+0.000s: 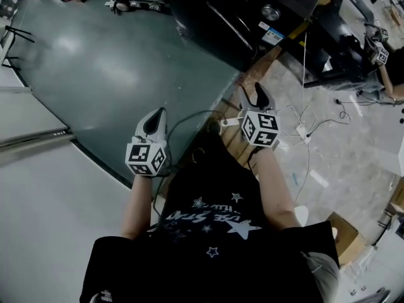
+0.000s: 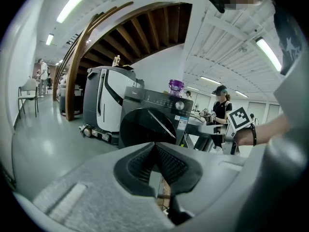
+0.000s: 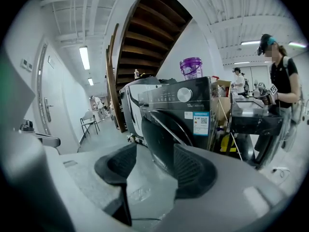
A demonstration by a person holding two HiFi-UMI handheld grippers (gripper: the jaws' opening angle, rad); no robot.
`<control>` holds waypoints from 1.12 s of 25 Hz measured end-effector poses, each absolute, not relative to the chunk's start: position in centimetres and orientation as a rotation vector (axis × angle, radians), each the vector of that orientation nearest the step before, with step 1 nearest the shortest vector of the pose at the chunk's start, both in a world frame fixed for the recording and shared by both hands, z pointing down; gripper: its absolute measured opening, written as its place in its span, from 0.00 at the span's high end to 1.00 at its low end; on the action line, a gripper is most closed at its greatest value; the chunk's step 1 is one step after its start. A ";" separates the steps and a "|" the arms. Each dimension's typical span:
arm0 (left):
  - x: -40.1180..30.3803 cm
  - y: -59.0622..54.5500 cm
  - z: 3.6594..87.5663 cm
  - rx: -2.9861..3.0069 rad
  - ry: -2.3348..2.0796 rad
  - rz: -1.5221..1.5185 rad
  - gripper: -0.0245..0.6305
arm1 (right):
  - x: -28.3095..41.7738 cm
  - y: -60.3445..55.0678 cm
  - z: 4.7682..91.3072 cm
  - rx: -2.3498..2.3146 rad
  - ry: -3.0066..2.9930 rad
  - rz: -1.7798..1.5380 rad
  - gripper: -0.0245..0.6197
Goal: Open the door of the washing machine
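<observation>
One washing machine door [image 2: 145, 127], upright, front-facing

A purple tub [image 3: 191, 67] with a lid stands ahead of the right claw [image 3: 155, 166], higher than it. Farther away, to the left of this claw, a wooden staircase [image 3: 145, 33] rises, with a white wheeled machine [image 2: 113, 100] below it and a chair [image 3: 88, 122] beyond. To the right of the claw a person in a cap [image 3: 280, 76] stands at a dark surface [image 3: 256, 117]. White cables [image 1: 309, 128] lie on the pale floor [image 1: 353, 163], also to its right.
</observation>
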State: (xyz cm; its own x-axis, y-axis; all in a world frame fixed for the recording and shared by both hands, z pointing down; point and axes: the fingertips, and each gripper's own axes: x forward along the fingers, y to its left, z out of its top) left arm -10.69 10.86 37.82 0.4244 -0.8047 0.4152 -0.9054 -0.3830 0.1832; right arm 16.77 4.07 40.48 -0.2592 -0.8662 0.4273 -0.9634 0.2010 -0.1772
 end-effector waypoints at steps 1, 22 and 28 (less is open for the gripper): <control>-10.4 9.9 37.9 2.309 -1.456 0.377 0.95 | 17.1 3.2 40.7 1.757 -2.240 0.614 0.58; -4.4 -8.6 38.1 2.409 -1.461 0.581 0.95 | 22.9 -12.8 49.0 1.592 -2.162 0.615 0.58; -4.0 -11.7 36.3 2.440 -1.516 0.550 0.95 | 22.5 -16.0 51.6 1.492 -2.139 0.584 0.58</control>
State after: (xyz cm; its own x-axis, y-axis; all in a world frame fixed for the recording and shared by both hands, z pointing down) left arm -4.00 -11.67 36.32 0.3991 -0.8140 0.4221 -0.8951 -0.4456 -0.0130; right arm 22.48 -16.02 51.59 -0.3021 -0.7466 0.5927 -0.9443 0.3196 -0.0787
